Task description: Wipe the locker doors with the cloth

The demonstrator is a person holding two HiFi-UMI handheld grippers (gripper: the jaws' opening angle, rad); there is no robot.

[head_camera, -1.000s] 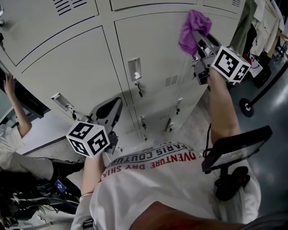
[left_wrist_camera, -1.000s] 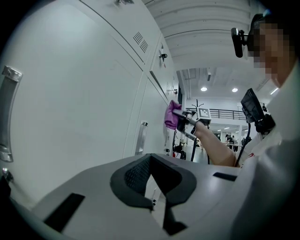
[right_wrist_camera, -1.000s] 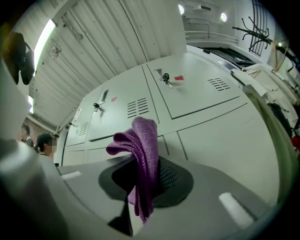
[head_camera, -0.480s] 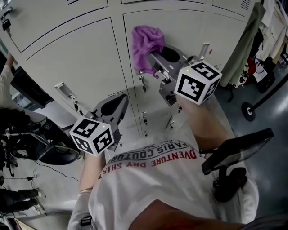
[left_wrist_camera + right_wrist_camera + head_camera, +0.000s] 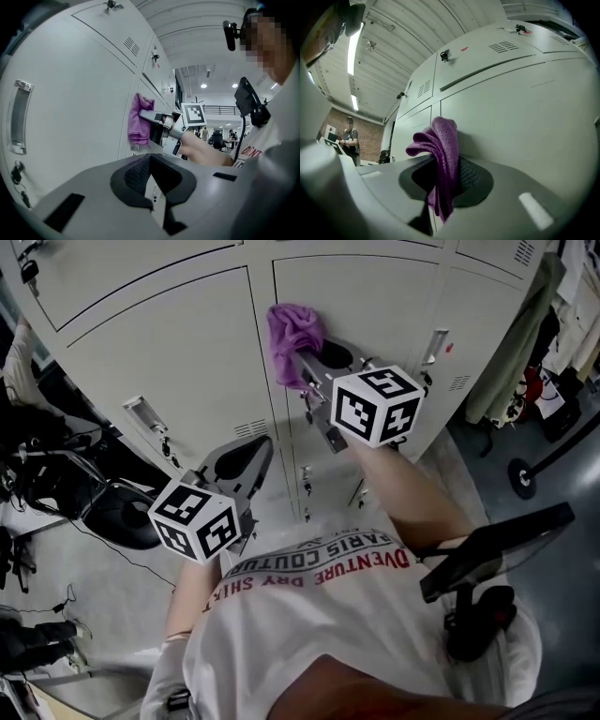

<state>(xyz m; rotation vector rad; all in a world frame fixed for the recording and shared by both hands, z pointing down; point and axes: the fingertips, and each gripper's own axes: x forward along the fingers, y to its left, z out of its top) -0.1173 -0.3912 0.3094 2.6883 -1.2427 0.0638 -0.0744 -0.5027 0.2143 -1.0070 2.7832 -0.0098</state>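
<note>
A purple cloth (image 5: 293,337) is pinched in my right gripper (image 5: 307,367), which is shut on it and holds it against the grey locker door (image 5: 384,306), near that door's left edge and just above its latch. In the right gripper view the cloth (image 5: 440,154) hangs folded between the jaws, touching the door (image 5: 525,122). My left gripper (image 5: 251,454) sits lower, in front of the neighbouring door (image 5: 178,352), jaws together and holding nothing. From the left gripper view (image 5: 151,190) I see the cloth (image 5: 138,119) pressed flat on the door face.
Latch handles (image 5: 147,416) stick out from the doors. Bags, cables and a chair (image 5: 103,512) crowd the floor at the left. Clothes (image 5: 511,343) hang at the right beside a wheeled stand (image 5: 521,474). A black device (image 5: 492,549) juts from the person's chest.
My right gripper has dragged the cloth leftward and down across the door, from its upper right part to its left edge. The left gripper has stayed roughly in place.
</note>
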